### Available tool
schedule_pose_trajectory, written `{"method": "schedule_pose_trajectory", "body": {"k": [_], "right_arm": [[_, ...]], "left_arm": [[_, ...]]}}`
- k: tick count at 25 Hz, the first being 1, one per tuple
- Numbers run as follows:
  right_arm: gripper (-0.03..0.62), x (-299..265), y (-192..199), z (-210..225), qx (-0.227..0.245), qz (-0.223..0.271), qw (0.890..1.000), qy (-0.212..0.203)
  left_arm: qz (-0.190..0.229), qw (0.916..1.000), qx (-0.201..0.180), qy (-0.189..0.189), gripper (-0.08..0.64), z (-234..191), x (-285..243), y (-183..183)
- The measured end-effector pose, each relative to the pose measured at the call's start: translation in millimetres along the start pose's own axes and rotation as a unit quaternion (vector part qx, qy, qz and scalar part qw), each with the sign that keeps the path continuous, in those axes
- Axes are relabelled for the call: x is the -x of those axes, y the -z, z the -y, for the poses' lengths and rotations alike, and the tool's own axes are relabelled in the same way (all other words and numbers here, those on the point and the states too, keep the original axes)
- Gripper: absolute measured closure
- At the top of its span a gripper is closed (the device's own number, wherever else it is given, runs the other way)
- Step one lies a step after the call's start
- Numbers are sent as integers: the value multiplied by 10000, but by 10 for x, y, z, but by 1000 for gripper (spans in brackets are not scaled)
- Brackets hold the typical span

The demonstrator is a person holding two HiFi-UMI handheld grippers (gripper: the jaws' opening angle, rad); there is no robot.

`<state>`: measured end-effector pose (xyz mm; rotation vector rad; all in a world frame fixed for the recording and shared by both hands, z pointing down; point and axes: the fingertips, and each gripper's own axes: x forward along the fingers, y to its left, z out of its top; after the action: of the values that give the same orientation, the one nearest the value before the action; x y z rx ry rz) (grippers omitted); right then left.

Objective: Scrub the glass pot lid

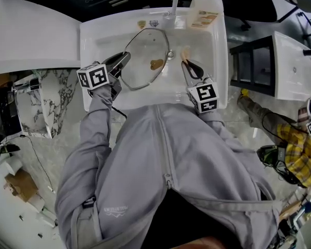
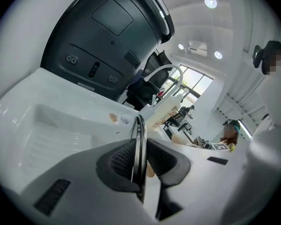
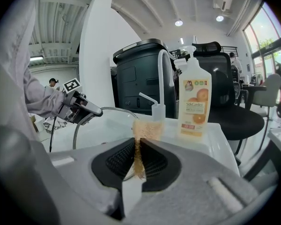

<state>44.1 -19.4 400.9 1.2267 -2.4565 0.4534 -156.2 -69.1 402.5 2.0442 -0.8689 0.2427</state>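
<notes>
left claw (image 1: 123, 60) clamps the rim of the glass pot lid (image 1: 142, 53), which is likely stiff, slippery and breakable; right claw (image 1: 189, 66) pinches the scrub pad (image 3: 147, 130).

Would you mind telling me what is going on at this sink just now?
A person stands at a white sink with a gripper in each hand. The left gripper is clamped on the rim of the glass pot lid, holding it up over the basin. The right gripper pinches a thin tan scrub pad and sits near the lid's right edge; whether the pad touches the glass I cannot tell. A soap bottle stands at the back of the sink.
</notes>
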Motion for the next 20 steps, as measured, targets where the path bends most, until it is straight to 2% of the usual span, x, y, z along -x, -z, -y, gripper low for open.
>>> {"method": "schedule_pose_trajectory", "body": {"k": [12,20], "right_arm": [[563,-237,-18,-115,193,-130,9993,-284],[563,-381,-52,-80,322,-309,9985,-317]], "left_arm": [[-145,9989,87,436,499,-287,-125,75],[-197,9970,79,743,491,-374,-436,117]]}}
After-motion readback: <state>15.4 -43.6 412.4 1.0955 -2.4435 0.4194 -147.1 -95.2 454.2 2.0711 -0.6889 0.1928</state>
